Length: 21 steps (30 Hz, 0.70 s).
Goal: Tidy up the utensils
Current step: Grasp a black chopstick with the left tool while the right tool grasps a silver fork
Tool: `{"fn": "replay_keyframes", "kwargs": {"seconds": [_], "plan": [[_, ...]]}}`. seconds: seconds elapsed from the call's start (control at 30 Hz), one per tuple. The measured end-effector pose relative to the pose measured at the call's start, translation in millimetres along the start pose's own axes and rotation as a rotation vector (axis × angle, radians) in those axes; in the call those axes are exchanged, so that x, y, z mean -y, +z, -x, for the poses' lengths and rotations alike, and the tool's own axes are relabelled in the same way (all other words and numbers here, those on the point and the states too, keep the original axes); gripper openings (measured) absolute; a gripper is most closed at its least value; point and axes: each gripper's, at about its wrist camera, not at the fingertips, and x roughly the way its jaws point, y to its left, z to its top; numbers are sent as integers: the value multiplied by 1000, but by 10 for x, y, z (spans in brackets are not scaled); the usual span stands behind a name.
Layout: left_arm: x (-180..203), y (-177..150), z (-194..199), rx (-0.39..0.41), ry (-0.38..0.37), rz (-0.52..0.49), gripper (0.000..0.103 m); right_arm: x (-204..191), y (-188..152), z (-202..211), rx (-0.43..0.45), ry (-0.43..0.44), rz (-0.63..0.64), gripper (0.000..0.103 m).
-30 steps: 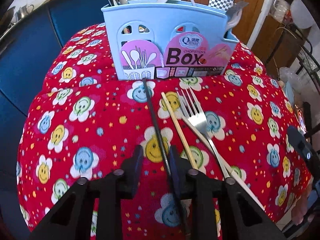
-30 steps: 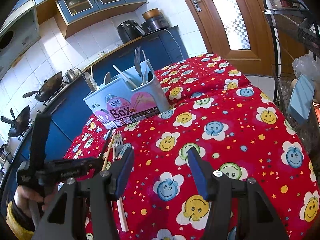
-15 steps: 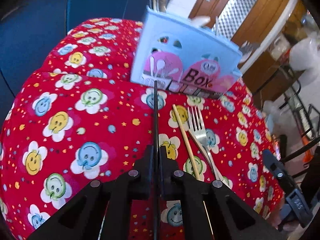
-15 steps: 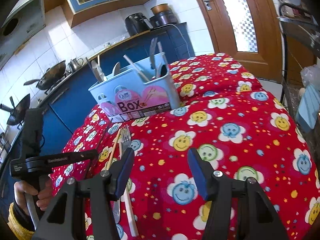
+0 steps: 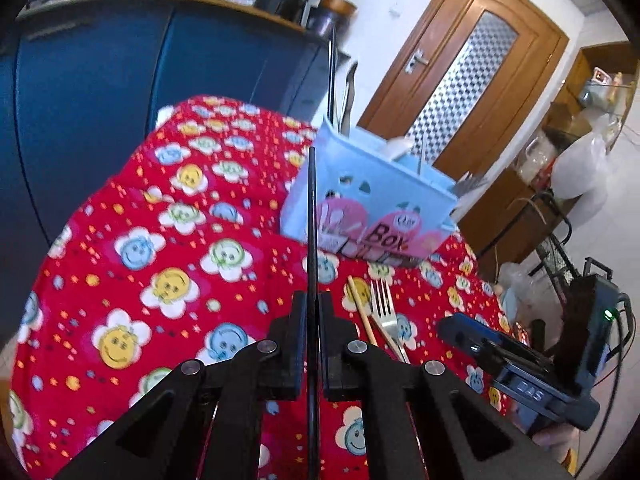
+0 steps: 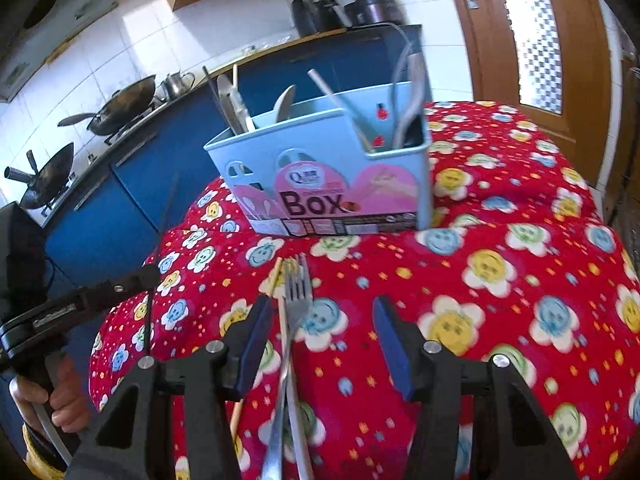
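L gripper [image 5: 313, 312] fingers clamp a thin black chopstick [image 5: 311, 216], lifted off the tabletop [image 5: 120, 280], tip toward blue utensil box [image 5: 372, 200]. R gripper [image 6: 320, 334] fingers closing, straddling steel fork [image 6: 298, 300] w/o touching; wooden chopstick [image 6: 276, 276] beside it.

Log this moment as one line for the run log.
left gripper: shut on black chopstick | right gripper: closing around fork, not gripped | blue utensil box: upright on tablecloth

Left gripper [image 5: 312, 312] was clamped tight and angled downward, gripped by a hand [image 6: 52, 404]; right gripper [image 6: 320, 316] tilted down, jaws half-spread and closing
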Motion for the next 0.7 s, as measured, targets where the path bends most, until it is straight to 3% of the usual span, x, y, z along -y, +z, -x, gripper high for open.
{"fn": "replay_keyframes", "kwargs": {"seconds": [0.27, 0.57, 0.7], "plan": [[-131, 52, 137, 68, -5, 0, 5, -107, 139, -361, -83, 27, 34, 51], [-157, 61, 136, 73, -22, -4, 5, -38, 235, -547, -119, 99, -20, 37], [-137, 61, 142, 79, -28, -5, 5, -28, 226, -604, -135, 105, -23, 23]]}}
